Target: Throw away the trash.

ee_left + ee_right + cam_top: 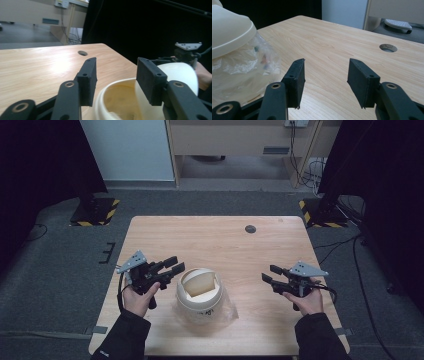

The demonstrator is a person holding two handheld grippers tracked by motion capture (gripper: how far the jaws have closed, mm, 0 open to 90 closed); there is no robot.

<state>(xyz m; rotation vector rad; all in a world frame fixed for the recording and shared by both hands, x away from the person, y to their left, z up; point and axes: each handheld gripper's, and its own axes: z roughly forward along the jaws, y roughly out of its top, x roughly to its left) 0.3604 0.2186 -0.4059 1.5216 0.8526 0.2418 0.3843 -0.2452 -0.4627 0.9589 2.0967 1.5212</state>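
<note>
The cream plastic bin with a swing lid and a clear bag liner (pixel 201 295) is seen near the front edge of the light wooden desk (pixel 215 237). The left hand-held gripper (pixel 170 269) is held just left of the bin, wide open and empty; the right hand-held gripper (pixel 270 275) is kept well right of it, likewise open and empty. A knock could tip the light bin, or the loose liner could be snagged.

Cream bin (pixel 200 296) between left gripper (pixel 176 265) and right gripper (pixel 268 273), jaws apart.
</note>
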